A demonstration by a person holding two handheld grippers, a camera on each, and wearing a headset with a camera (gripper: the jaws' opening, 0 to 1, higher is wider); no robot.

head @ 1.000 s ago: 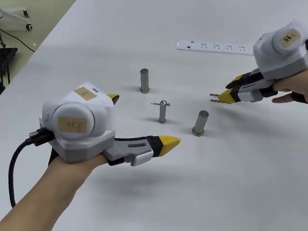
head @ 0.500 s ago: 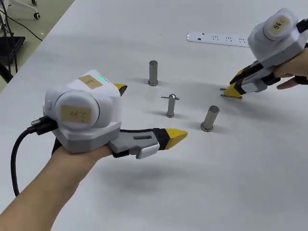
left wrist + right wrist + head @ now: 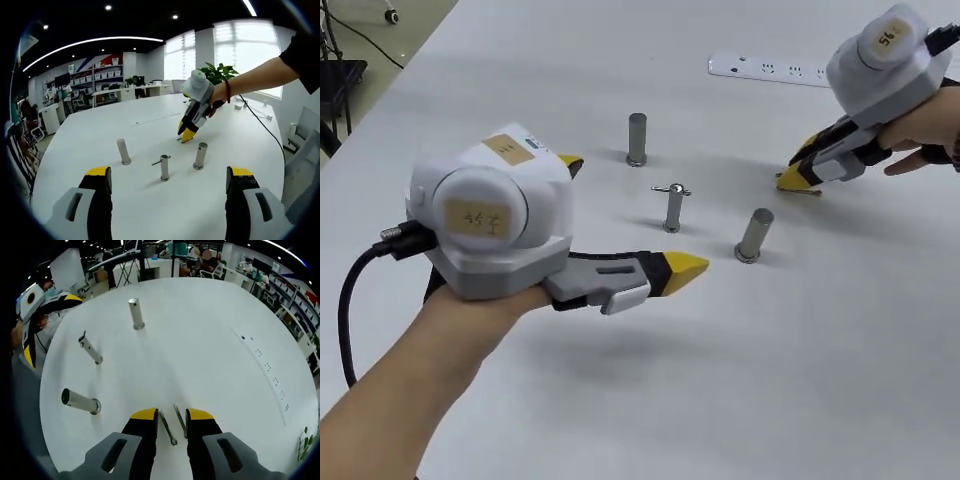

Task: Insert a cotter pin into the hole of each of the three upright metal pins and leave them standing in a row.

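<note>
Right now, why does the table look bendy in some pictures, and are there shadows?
Left gripper view: the fisheye lens curves the table and the ceiling light strip. Right gripper view: same bending, so the power strip bows. Head view: straight and sharp, with soft, faint shadows beside the metal pins.

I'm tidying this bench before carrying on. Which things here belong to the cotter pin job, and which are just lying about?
Job: far metal pin; middle metal pin with its inserted cotter pin; near metal pin; loose cotter pins on the table between the jaws of the right gripper.

Lying about: white power strip.
</note>
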